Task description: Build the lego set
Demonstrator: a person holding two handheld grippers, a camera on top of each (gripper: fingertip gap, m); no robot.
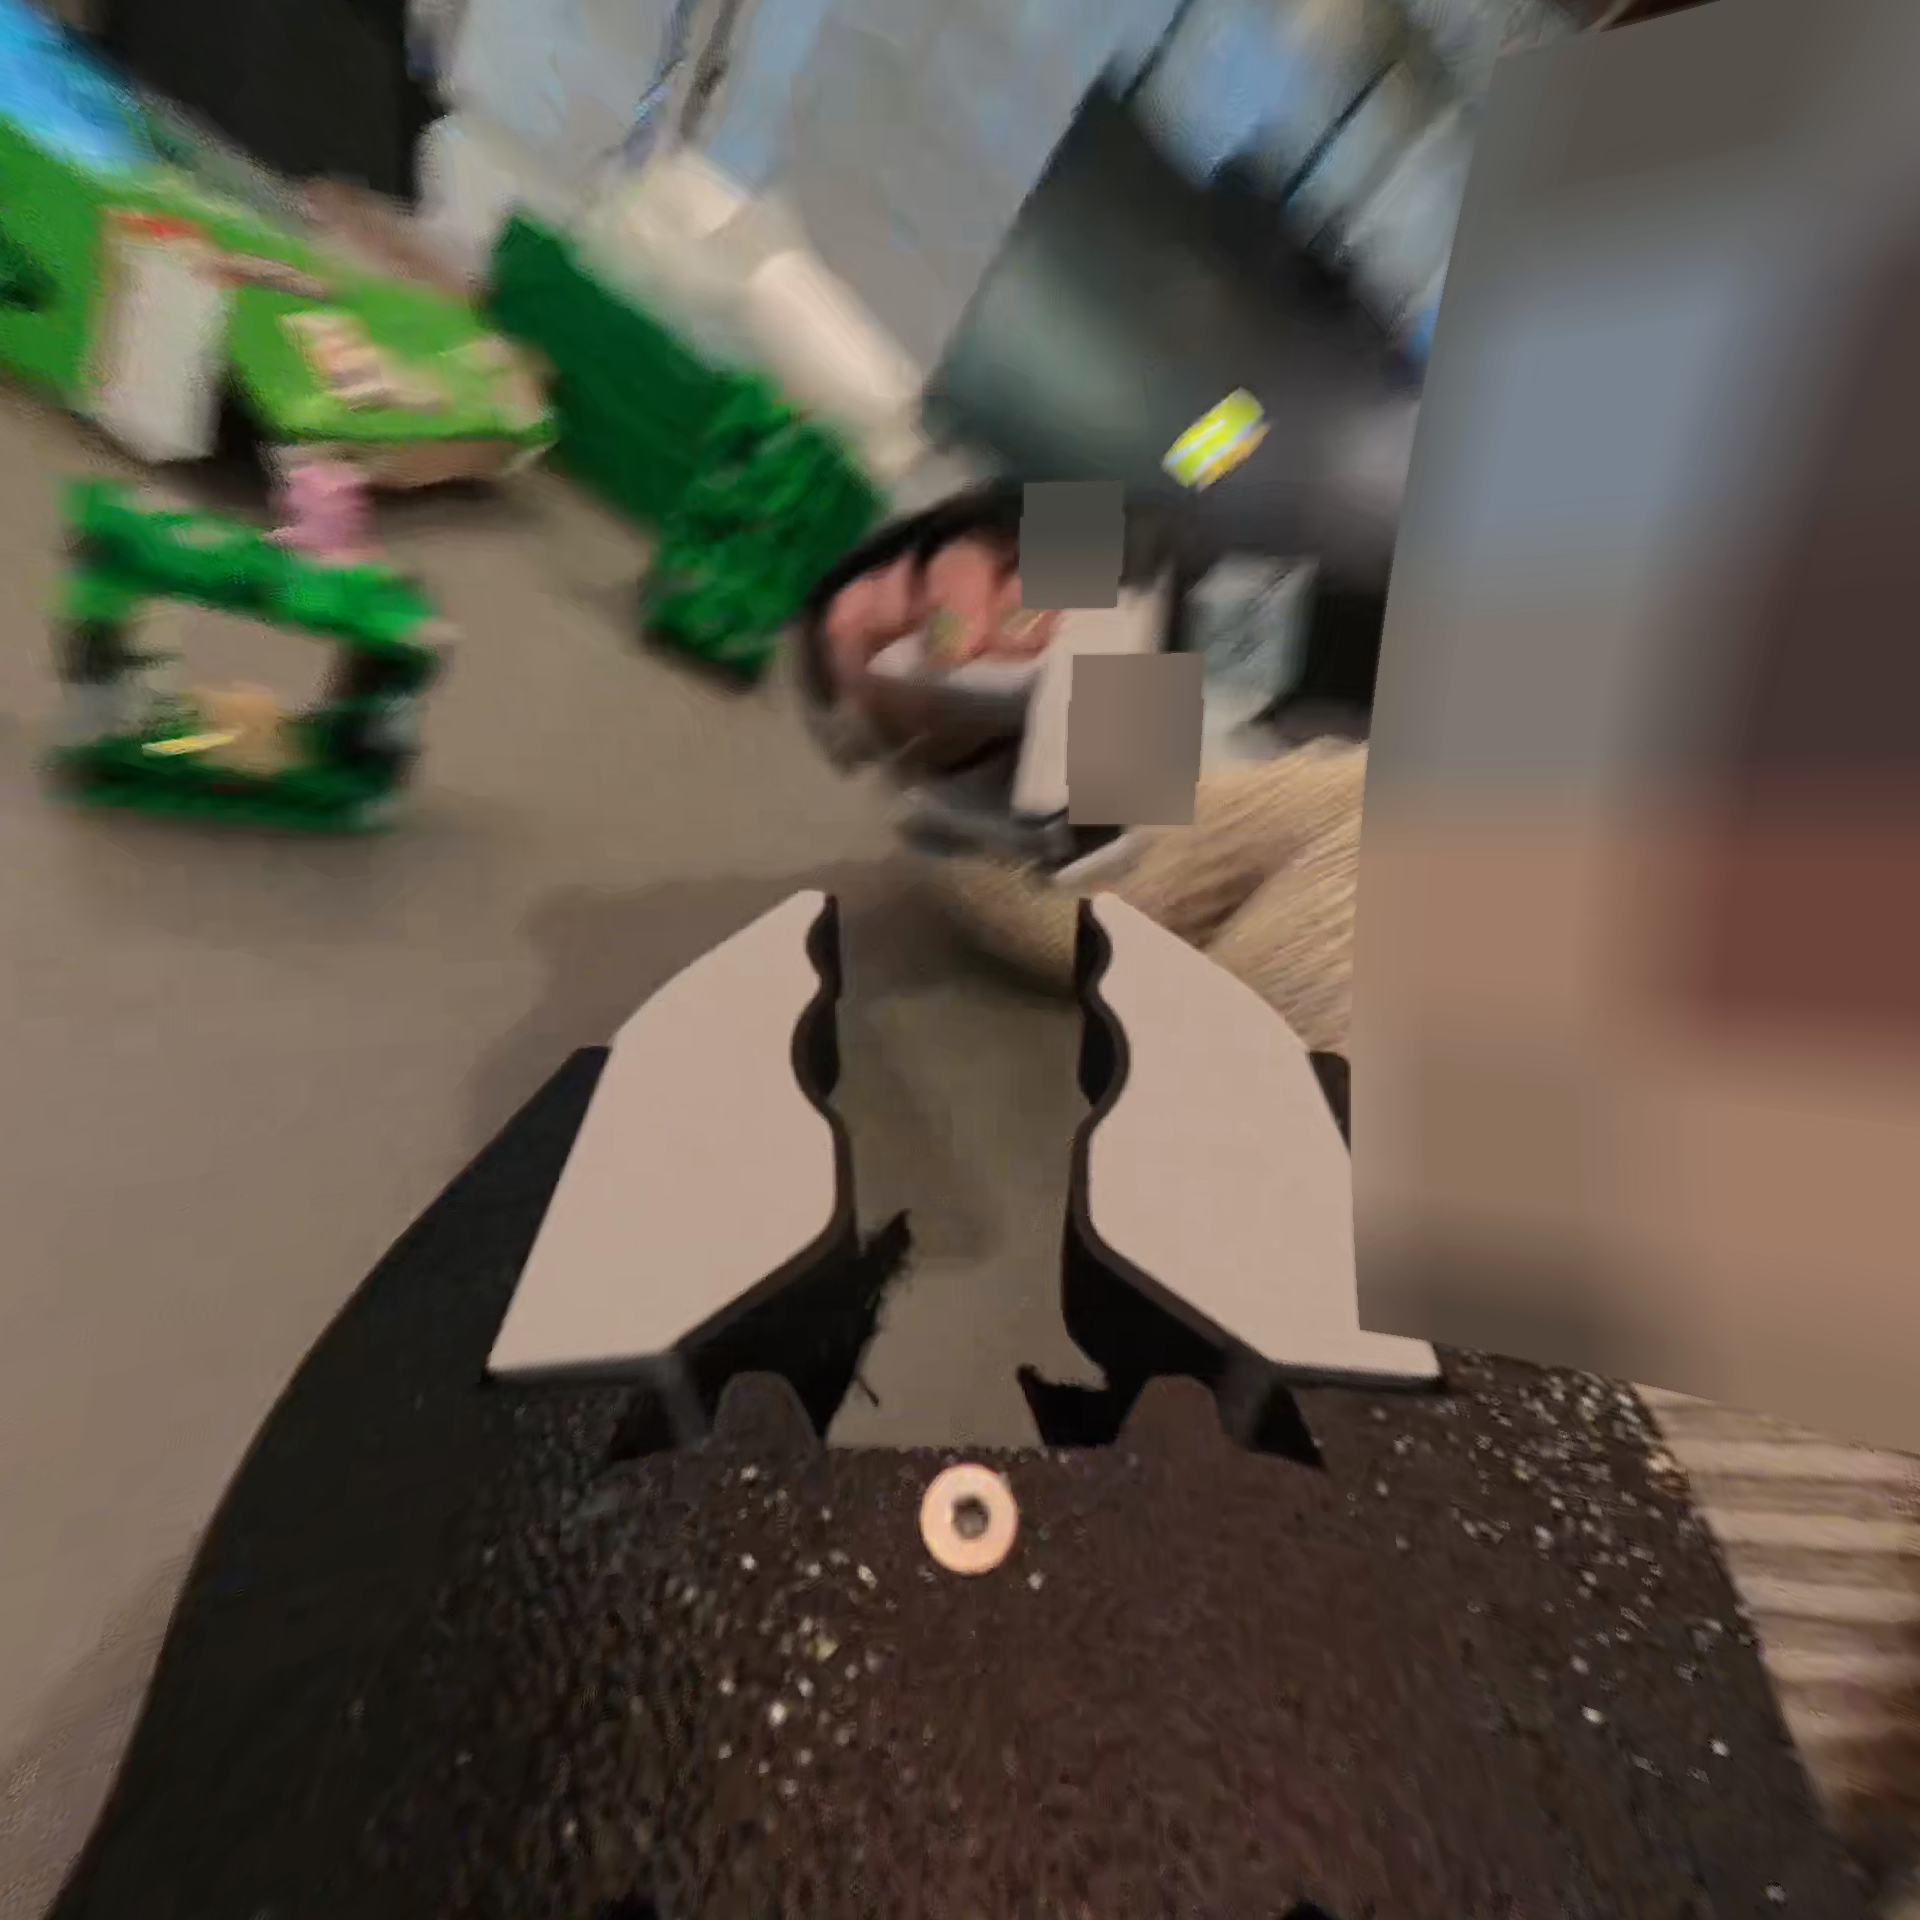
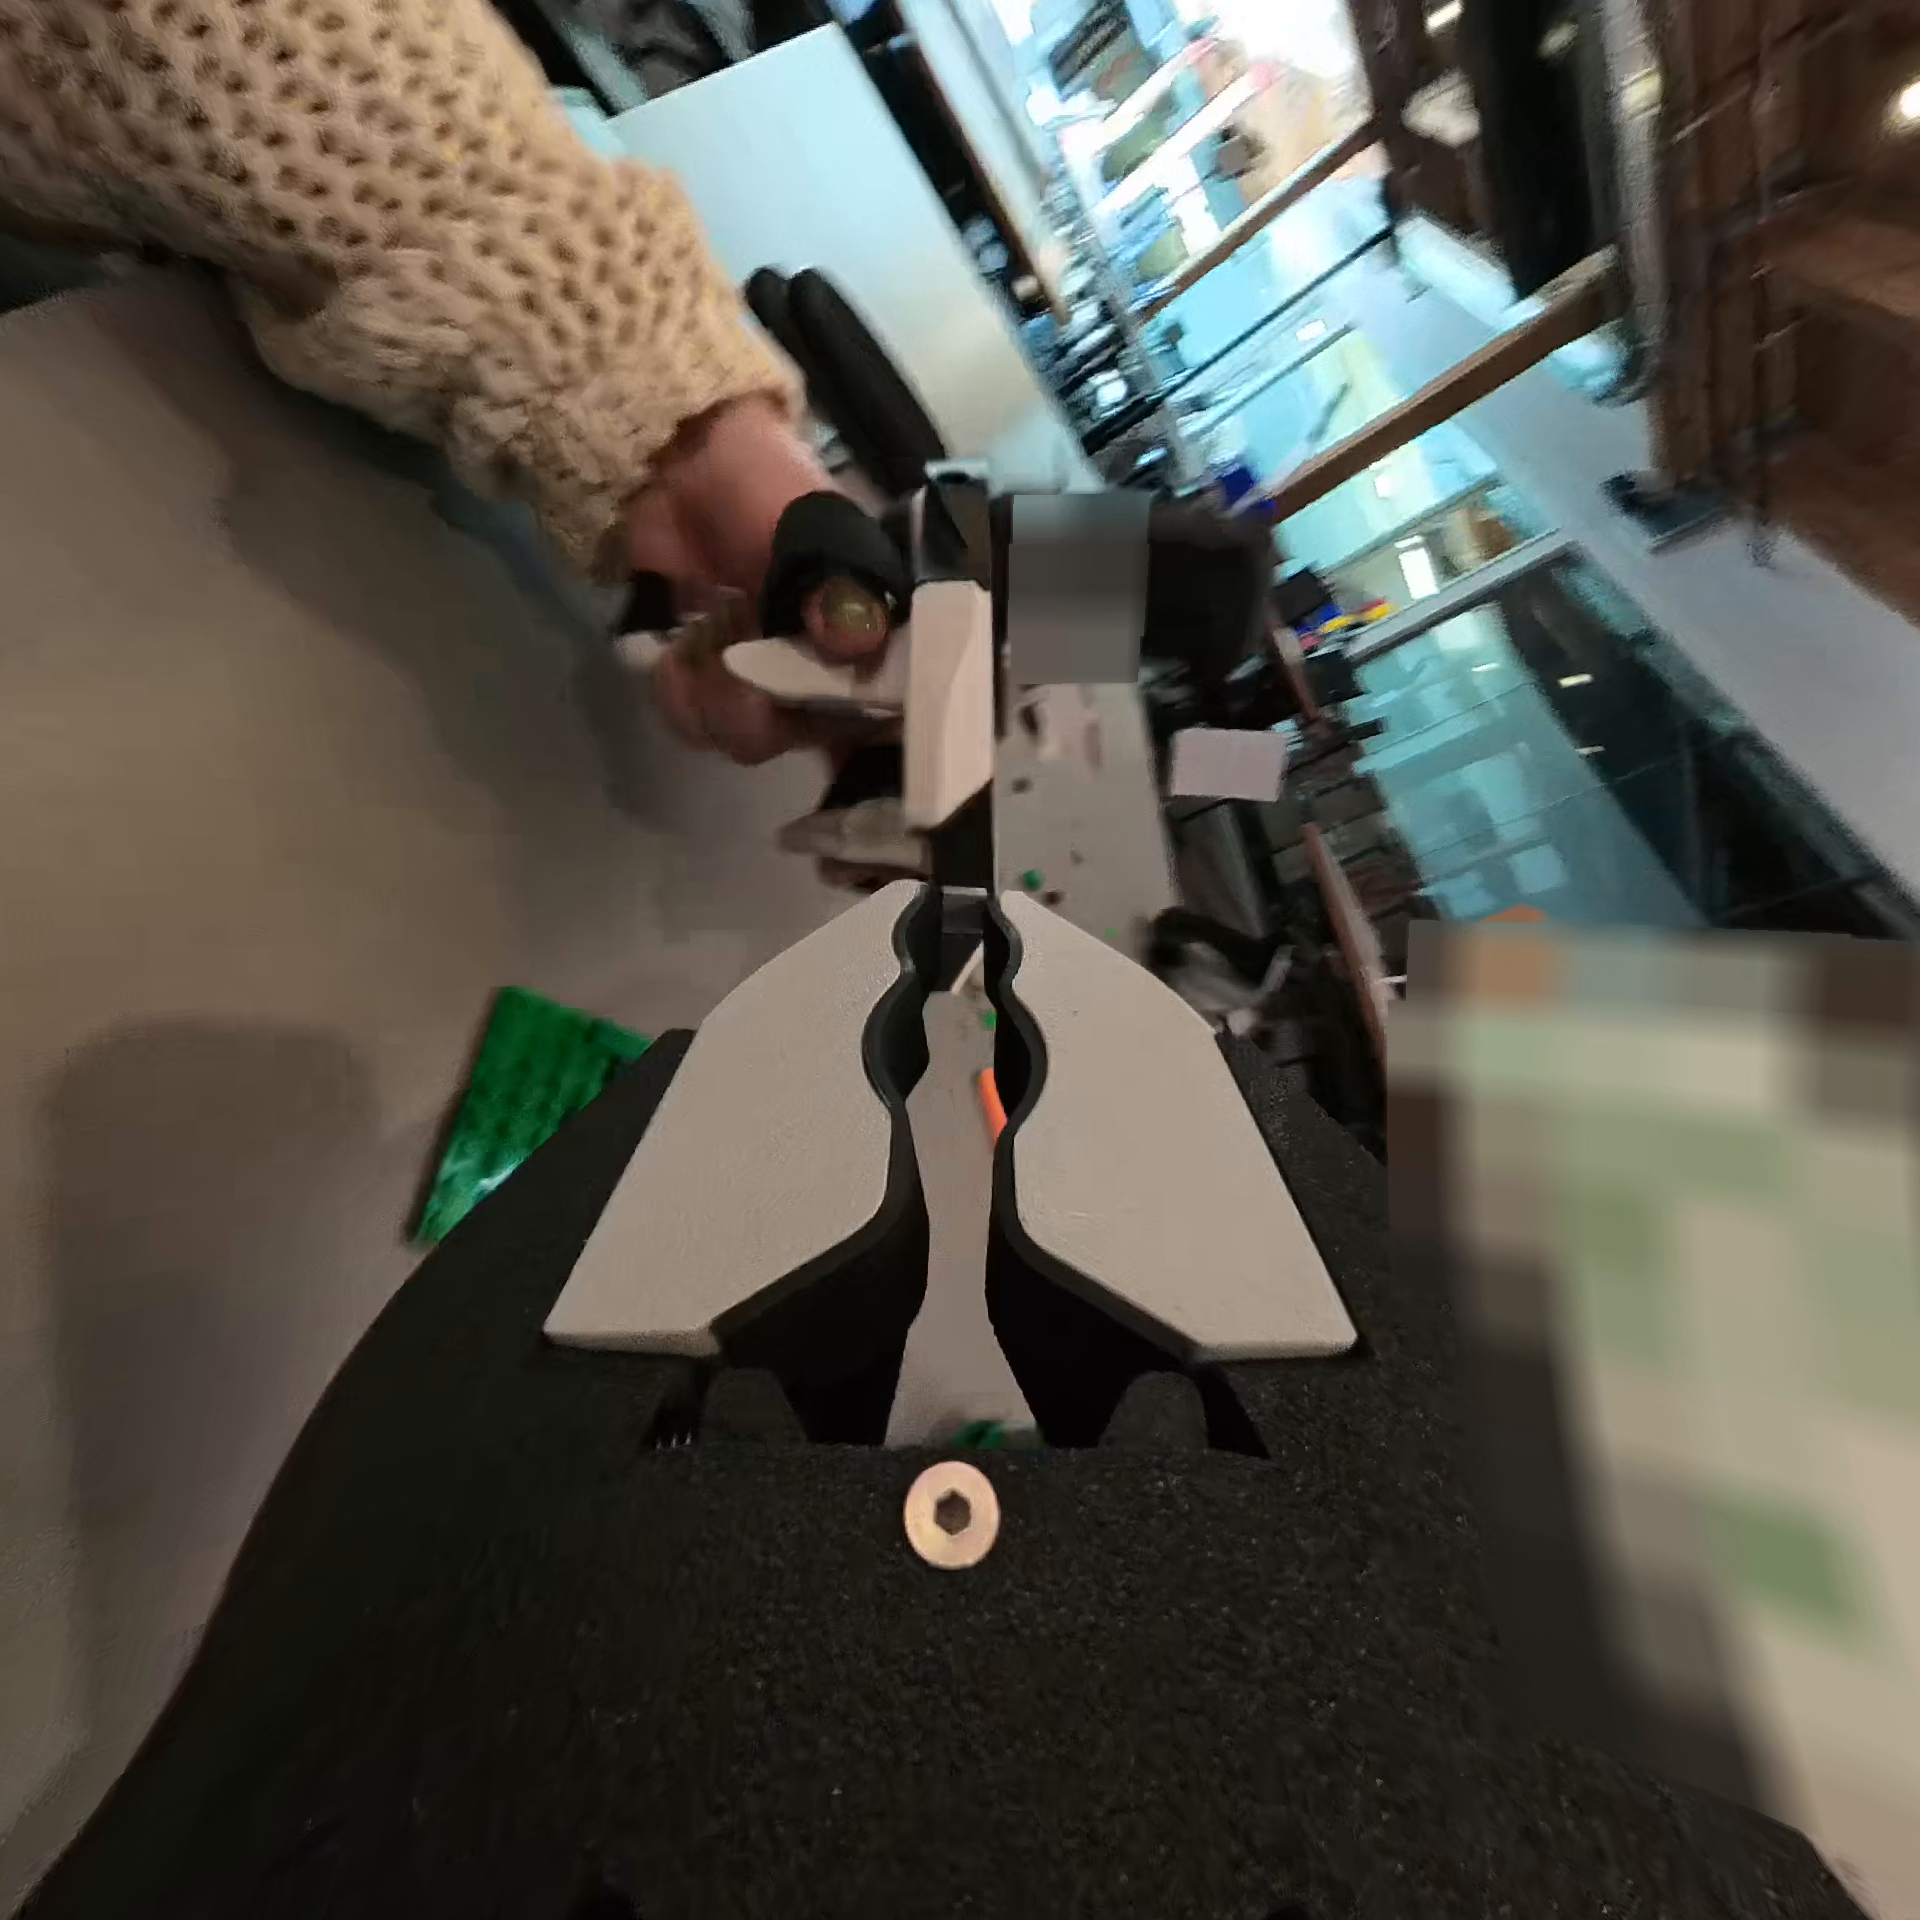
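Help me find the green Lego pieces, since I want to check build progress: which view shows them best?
The left wrist view: though blurred, it shows a green frame-like build and a green plate on the table. The right wrist view shows only one green plate, partly hidden behind the right gripper.

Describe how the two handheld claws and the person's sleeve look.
Both claws share one design: the left claw and the right claw each have two pale grey fingers with wavy black inner edges, on a rough black base with a round metal screw. The person wears a cream open-knit sleeve. No cables show.
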